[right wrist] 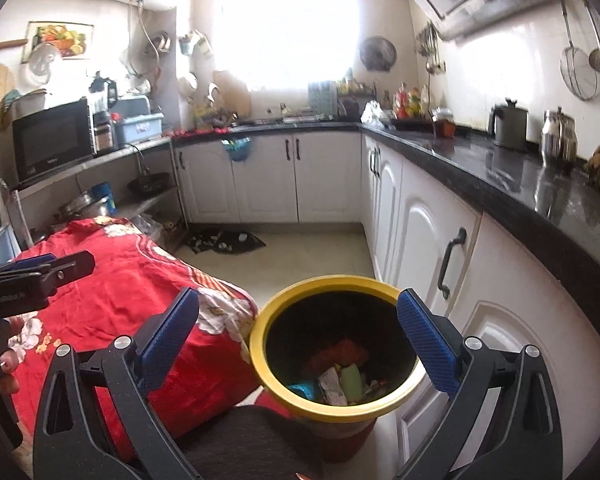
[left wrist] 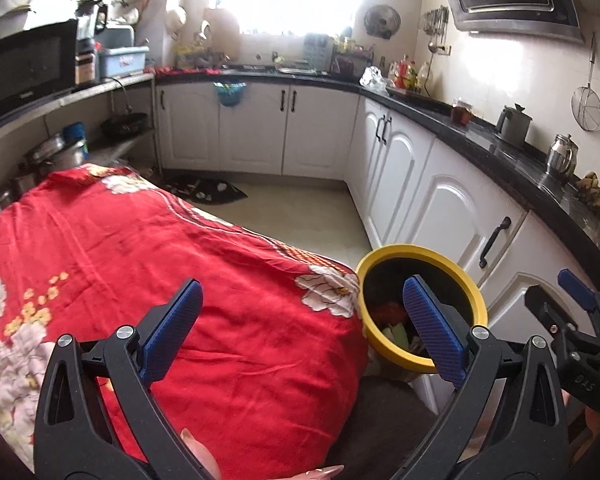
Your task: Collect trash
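Observation:
A yellow-rimmed trash bin (right wrist: 284,398) stands on the floor between a table with a red flowered cloth (right wrist: 140,280) and white cabinets. Several pieces of trash (right wrist: 340,376) lie inside it: red, green, blue and white scraps. My right gripper (right wrist: 298,332) is open and empty, held above the bin's mouth. My left gripper (left wrist: 300,320) is open and empty, over the right edge of the cloth (left wrist: 160,260), with the bin (left wrist: 380,256) just to its right. The right gripper also shows at the right edge of the left wrist view (left wrist: 572,312).
White cabinets (right wrist: 420,240) under a black counter (right wrist: 520,184) run along the right and back. A microwave (right wrist: 52,140) and pots sit on shelves at the left. A dark floor mat (right wrist: 228,242) with scattered bits lies near the back cabinets.

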Available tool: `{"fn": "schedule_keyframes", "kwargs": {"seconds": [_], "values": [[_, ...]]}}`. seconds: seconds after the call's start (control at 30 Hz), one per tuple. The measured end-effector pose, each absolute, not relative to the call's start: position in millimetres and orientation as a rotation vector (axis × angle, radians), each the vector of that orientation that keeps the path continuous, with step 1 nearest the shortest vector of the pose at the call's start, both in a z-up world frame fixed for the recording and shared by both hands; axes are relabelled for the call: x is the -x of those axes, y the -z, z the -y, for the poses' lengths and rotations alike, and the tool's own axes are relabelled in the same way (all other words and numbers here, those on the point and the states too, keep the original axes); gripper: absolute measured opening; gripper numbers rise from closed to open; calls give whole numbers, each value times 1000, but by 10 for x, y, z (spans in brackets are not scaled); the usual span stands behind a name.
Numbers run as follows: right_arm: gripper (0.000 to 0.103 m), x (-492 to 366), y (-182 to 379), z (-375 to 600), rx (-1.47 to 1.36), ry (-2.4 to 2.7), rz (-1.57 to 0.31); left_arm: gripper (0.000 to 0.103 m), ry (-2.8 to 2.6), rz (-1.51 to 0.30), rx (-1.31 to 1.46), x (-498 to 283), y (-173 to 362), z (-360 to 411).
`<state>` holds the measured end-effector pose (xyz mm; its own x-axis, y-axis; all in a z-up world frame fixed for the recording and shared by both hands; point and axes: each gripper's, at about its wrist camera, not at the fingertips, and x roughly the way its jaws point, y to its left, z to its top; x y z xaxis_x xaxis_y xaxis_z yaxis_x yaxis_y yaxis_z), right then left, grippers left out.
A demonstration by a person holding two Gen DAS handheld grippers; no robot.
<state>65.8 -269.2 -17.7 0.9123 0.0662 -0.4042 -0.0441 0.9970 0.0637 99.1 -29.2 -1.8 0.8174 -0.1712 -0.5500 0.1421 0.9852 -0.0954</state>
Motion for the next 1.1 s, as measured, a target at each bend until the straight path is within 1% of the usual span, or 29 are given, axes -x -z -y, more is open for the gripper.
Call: {"fn": "schedule_keyframes", "kwargs": {"seconds": [0.37, 0.6, 1.1], "values": [[97, -125, 211, 2478, 17, -65, -227, 92, 136, -463, 1, -559, 83, 209], [97, 81, 314, 2584, -25, -22, -147, 92, 149, -407, 18, -415, 140, 232], [97, 36, 412, 2603, -43, -5, -182, 92, 166, -386, 22, -357, 152, 253]]}}
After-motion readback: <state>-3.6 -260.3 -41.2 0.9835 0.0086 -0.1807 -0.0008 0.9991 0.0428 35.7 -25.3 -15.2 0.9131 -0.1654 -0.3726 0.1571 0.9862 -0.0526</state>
